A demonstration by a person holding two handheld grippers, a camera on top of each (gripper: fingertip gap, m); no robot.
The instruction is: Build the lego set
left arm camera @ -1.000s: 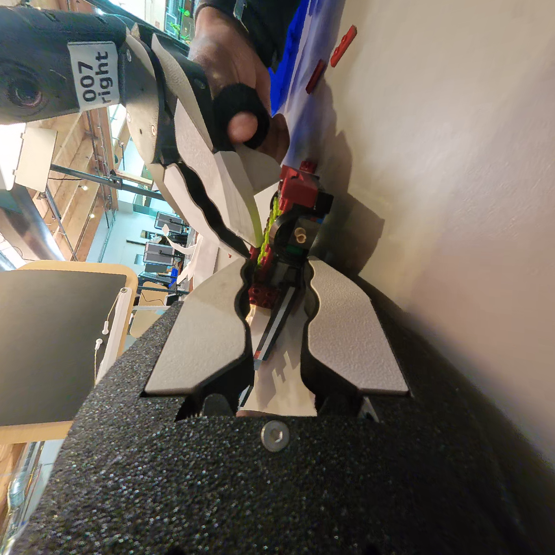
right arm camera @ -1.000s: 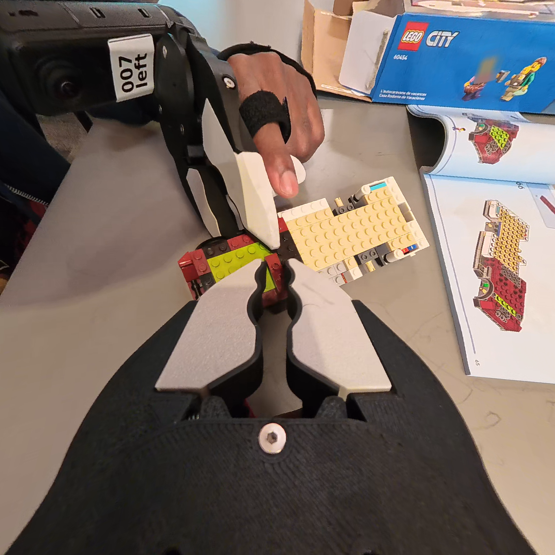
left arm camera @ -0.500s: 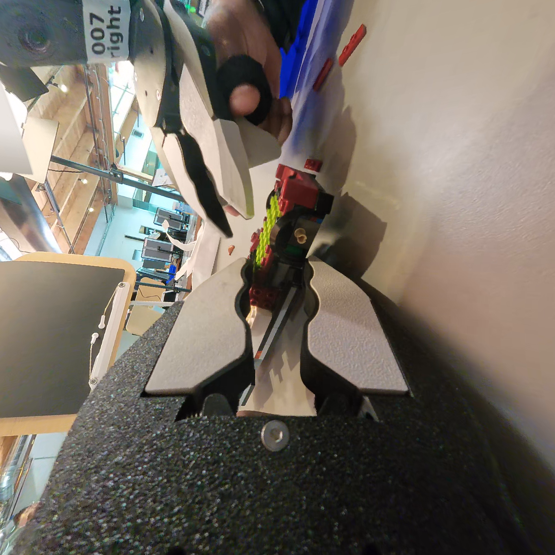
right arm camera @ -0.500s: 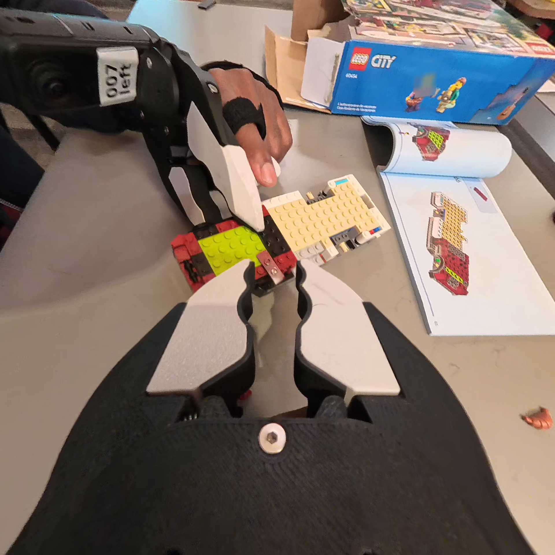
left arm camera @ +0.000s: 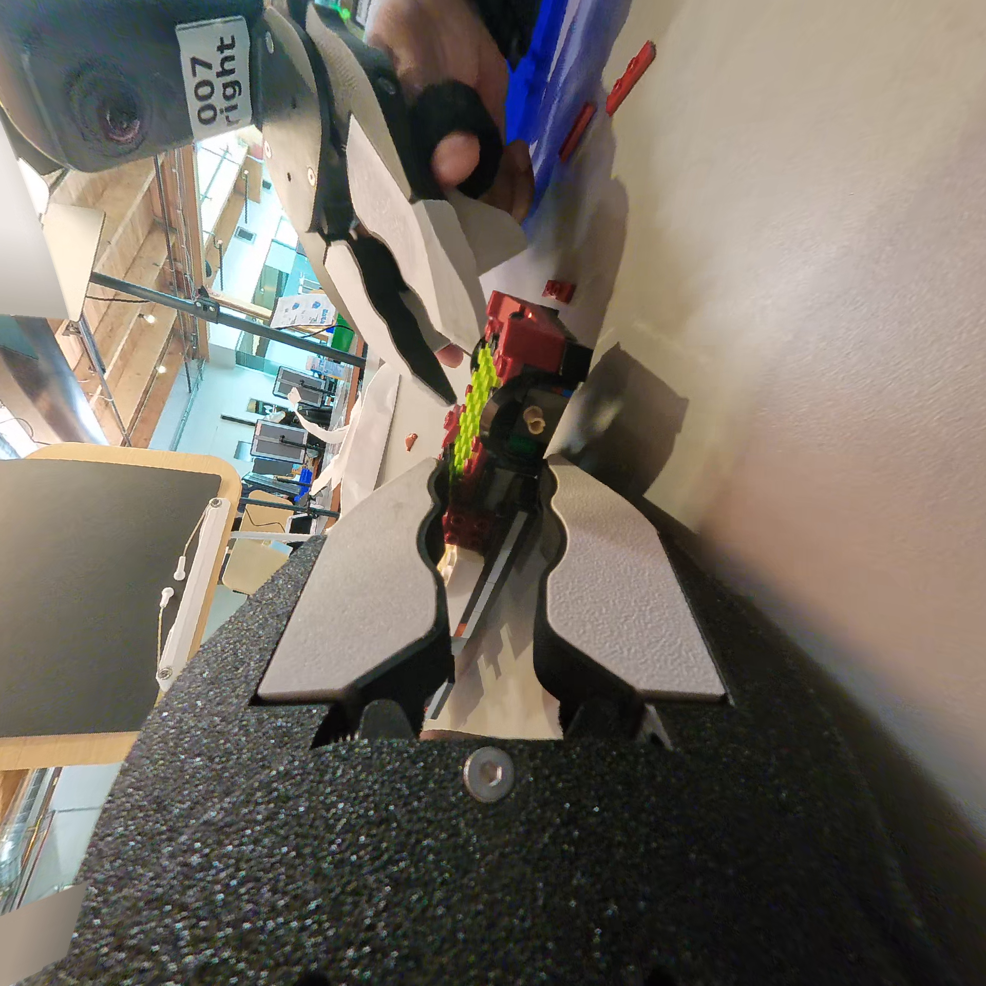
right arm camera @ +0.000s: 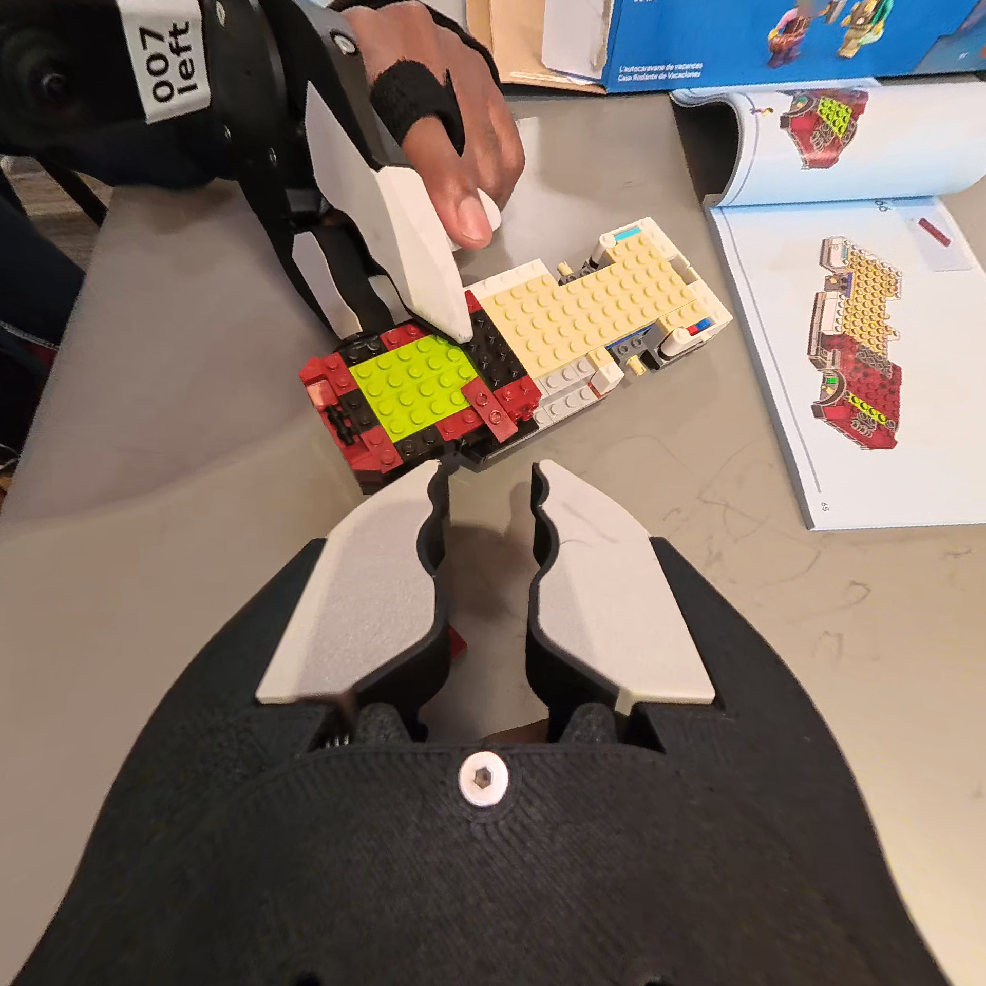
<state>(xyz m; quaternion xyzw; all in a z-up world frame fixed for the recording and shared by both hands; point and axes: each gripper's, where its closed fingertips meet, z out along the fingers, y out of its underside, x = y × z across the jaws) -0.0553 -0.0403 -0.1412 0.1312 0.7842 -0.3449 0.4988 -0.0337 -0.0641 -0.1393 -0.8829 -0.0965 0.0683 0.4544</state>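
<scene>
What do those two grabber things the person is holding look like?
Both match: a rough black plastic body, two pale grey fingers with wavy black inner edges, and a silver screw in the middle. The left gripper has a camera and a white sticker. A black strap wraps one finger of the hand.

Your left tongs [left arm camera: 488,475] are clamped with both pads pressing; your right tongs [right arm camera: 485,469] hover with fingers apart, gripping nothing.
</scene>
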